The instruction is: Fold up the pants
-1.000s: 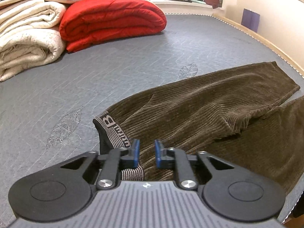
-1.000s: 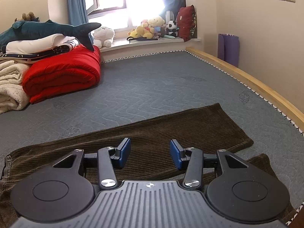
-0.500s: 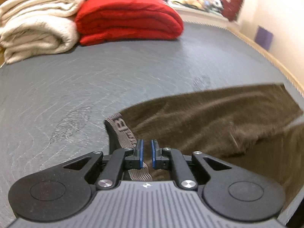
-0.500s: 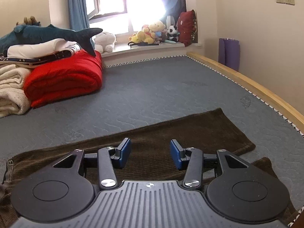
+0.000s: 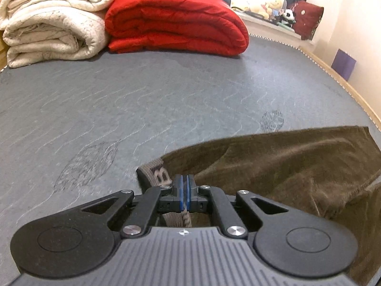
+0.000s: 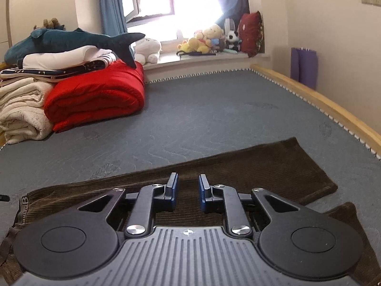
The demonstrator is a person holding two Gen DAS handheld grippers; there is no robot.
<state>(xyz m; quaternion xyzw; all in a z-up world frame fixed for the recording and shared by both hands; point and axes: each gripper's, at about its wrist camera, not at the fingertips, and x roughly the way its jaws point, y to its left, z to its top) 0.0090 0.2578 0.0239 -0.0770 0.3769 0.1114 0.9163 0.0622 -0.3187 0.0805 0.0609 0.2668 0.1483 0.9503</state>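
Dark brown corduroy pants (image 6: 262,166) lie flat across the grey mattress (image 6: 214,109), legs running to the right. In the left wrist view the pants (image 5: 285,166) are bunched, and my left gripper (image 5: 184,178) is shut on their grey lettered waistband (image 5: 158,170). The band runs between the blue pads and out underneath. My right gripper (image 6: 188,183) hovers low over the upper leg with its jaws closing. A gap still shows between its pads, and I see no fabric pinched in it. The waistband (image 6: 23,201) shows at the far left of the right wrist view.
A folded red quilt (image 5: 176,21) and rolled white blankets (image 5: 52,23) are stacked at the far left of the mattress, with a plush shark (image 6: 71,40) on top. A wooden bed rail (image 6: 321,100) runs along the right. Plush toys (image 6: 207,39) sit on the windowsill.
My left gripper's jaws have come together on the waistband, and the view has swung left with the fabric bunching. The right gripper's jaws have narrowed; that hand stayed in place.
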